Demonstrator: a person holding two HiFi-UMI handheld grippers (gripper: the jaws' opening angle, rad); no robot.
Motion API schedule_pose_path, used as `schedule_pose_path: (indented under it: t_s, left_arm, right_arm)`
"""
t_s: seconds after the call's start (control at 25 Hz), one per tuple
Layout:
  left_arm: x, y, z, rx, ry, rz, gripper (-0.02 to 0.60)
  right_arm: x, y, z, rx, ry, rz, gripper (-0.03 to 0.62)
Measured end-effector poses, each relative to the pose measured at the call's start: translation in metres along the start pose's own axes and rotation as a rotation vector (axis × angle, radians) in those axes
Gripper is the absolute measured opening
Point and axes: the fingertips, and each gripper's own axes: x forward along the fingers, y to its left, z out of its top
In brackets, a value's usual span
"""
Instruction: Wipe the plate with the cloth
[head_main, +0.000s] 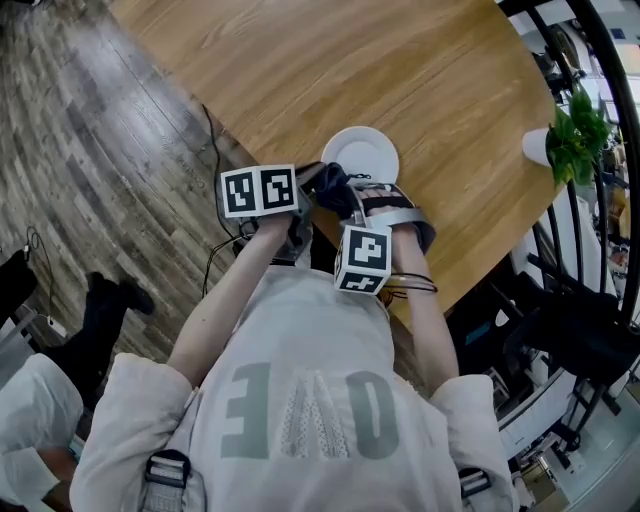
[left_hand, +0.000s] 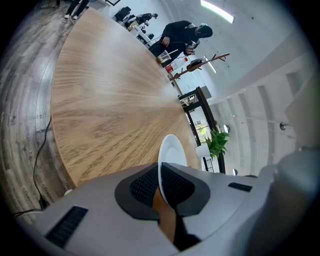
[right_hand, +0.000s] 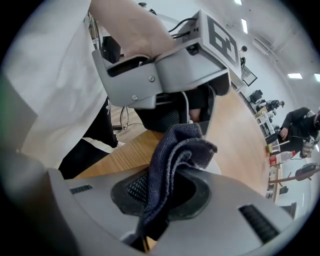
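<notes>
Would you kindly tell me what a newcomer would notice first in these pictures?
The white plate stands out, clamped by its rim in the left hand-held gripper at the near edge of the wooden table. Right beside it, the right hand-held gripper grips a bunched dark blue cloth.

A round wooden worktop (head_main: 400, 70) stands on a grey plank floor (head_main: 90, 150). At the worktop's right edge sits a potted plant (head_main: 578, 130). A black cable (left_hand: 35, 167) trails beside its left edge. Beyond its far edge stands a person in dark clothes (left_hand: 182, 34).
</notes>
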Motion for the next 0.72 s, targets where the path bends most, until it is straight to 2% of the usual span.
schedule_pose_path:
  t_s: [0.24, 0.4, 0.56, 0.72]
  left_arm:
    - [0.000, -0.001, -0.002, 0.033, -0.012, 0.003, 0.029]
    - [-0.002, -0.001, 0.000, 0.013, -0.041, -0.004, 0.029]
    - [-0.003, -0.003, 0.002, 0.013, -0.062, -0.017, 0.035]
    - [-0.011, -0.009, 0.003, 0.025, -0.082, -0.028, 0.084]
  right_arm:
    - [0.000, 0.007, 0.001, 0.019, -0.012, 0.019, 0.057]
    - [-0.003, 0.003, -0.001, 0.006, -0.009, 0.016, 0.057]
    - [-0.009, -0.008, -0.011, 0.033, 0.007, -0.013, 0.057]
    - [-0.020, -0.028, -0.025, 0.112, 0.005, -0.072, 0.057]
